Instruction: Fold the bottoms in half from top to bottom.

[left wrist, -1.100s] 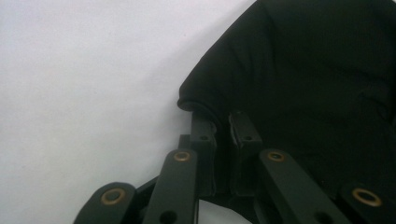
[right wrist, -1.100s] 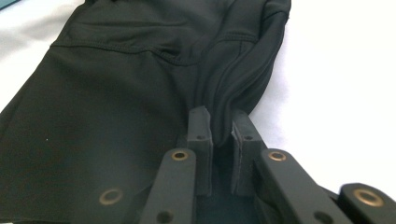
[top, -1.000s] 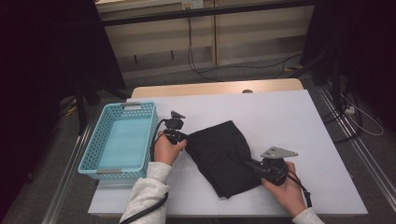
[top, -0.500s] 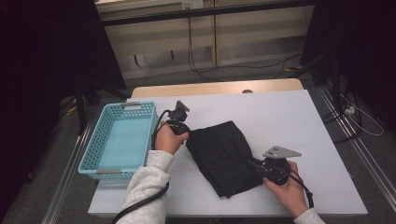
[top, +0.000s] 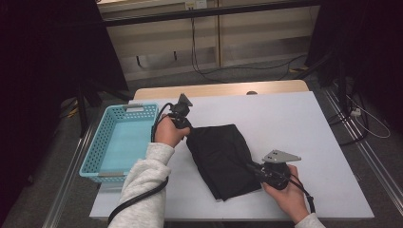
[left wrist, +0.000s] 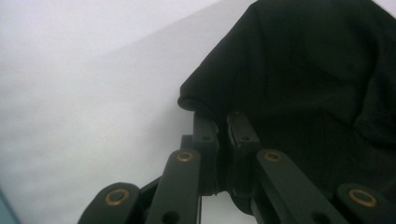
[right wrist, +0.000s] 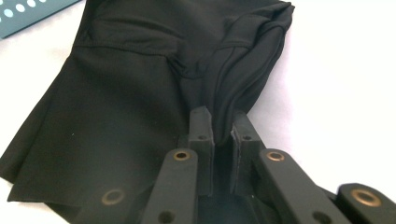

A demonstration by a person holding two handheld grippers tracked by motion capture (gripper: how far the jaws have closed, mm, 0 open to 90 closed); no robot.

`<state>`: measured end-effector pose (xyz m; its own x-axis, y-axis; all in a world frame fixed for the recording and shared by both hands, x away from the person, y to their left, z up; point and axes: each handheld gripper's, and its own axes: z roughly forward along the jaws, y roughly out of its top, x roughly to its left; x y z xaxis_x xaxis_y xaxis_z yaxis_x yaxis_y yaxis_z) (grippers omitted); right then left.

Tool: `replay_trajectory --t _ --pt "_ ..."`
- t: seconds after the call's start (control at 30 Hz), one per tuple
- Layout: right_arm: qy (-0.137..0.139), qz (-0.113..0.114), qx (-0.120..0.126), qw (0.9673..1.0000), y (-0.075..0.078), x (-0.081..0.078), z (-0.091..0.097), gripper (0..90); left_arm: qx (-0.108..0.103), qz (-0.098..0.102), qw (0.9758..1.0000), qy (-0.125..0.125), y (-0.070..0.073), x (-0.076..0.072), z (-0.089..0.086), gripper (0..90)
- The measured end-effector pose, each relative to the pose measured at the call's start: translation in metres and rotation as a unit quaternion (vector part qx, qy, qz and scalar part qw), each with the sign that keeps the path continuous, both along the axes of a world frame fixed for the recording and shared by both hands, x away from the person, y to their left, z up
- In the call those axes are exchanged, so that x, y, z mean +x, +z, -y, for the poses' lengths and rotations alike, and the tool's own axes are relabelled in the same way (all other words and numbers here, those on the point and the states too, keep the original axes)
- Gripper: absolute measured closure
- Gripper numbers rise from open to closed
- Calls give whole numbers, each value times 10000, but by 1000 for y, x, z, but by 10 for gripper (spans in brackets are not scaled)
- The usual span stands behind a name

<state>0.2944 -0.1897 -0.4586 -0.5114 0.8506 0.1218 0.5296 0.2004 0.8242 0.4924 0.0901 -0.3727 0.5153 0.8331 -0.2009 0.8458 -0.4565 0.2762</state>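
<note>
— What do you have hold of?

— Both my grippers are pinched tight on a black garment (top: pixel 221 159) lying mid-table (top: pixel 294 118): my left gripper (top: pixel 186 134) on its far-left corner, my right gripper (top: pixel 254 169) on its near-right edge.

— How should the fold go?

— I judge: lift evenly, keep the cloth taut, clear of the blue basket (top: pixel 102 152).

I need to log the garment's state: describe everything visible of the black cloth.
The black cloth is a soft, matte, folded garment with stitched seams and hems, lying slantwise on the white table, right of the blue basket. The left gripper pinches its far-left corner, the right gripper a bunched near-right edge. Both corners look slightly raised; the middle rests flat.
</note>
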Motion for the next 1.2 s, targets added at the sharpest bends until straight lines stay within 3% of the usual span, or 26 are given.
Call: replay_trajectory --t 0.63,1.2 --pt "154 177 202 9995 7 3 -17 819 263 57 9996 -103 34 9 -4 841" --pt "323 322 341 9984 15 4 -31 819 567 -92 9983 -94 55 13 -13 842"
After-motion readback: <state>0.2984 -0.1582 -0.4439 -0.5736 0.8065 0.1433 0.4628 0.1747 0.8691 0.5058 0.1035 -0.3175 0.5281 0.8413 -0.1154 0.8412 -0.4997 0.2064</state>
